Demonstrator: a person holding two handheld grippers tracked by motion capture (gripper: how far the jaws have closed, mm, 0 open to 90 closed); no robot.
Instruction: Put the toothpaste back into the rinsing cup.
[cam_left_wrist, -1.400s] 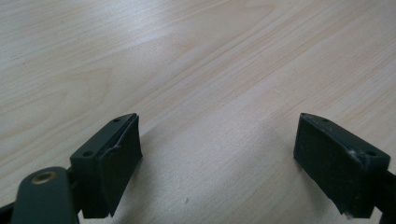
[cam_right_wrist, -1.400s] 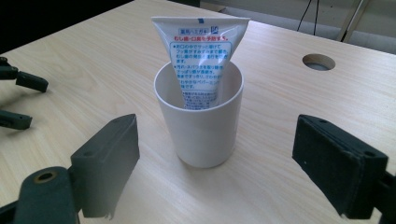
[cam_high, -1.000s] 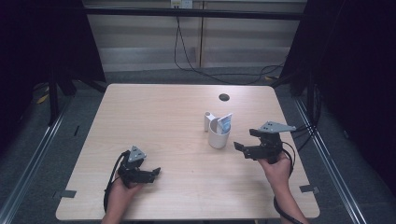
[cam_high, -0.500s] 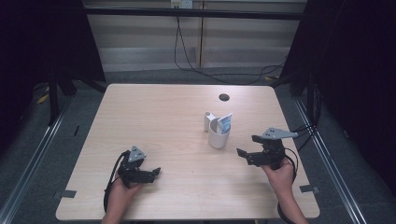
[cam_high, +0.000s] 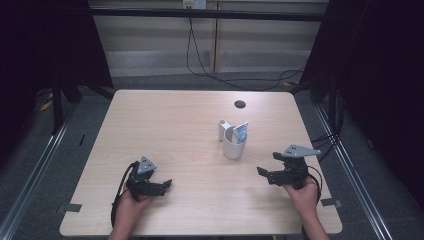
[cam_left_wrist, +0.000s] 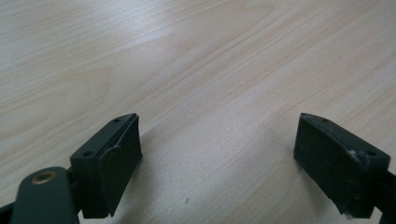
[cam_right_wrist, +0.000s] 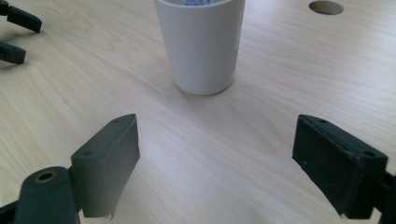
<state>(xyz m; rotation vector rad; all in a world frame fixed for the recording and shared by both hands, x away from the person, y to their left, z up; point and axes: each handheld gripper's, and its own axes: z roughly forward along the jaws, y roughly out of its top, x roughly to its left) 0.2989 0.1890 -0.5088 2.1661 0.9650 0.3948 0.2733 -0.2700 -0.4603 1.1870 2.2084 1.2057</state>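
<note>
A white cup (cam_high: 234, 145) stands upright right of the table's middle, with a blue-and-white tube (cam_high: 240, 132) sticking out of it and a small white piece (cam_high: 223, 129) just behind it. In the right gripper view the cup (cam_right_wrist: 201, 44) rises straight ahead of the jaws. My right gripper (cam_high: 264, 172) rests low near the table's front right, open and empty, a short way from the cup. My left gripper (cam_high: 167, 184) sits open at the front left, with bare wood between its jaws (cam_left_wrist: 219, 163).
A round cable hole (cam_high: 240, 104) lies in the light wooden table (cam_high: 170, 125) near its far edge. Black cables run across the floor behind the table. Metal rails flank both sides. The left gripper's tips show far off in the right gripper view (cam_right_wrist: 16, 37).
My right gripper has drawn back from the cup toward the front right edge and sunk lower. The left gripper has stayed put.
</note>
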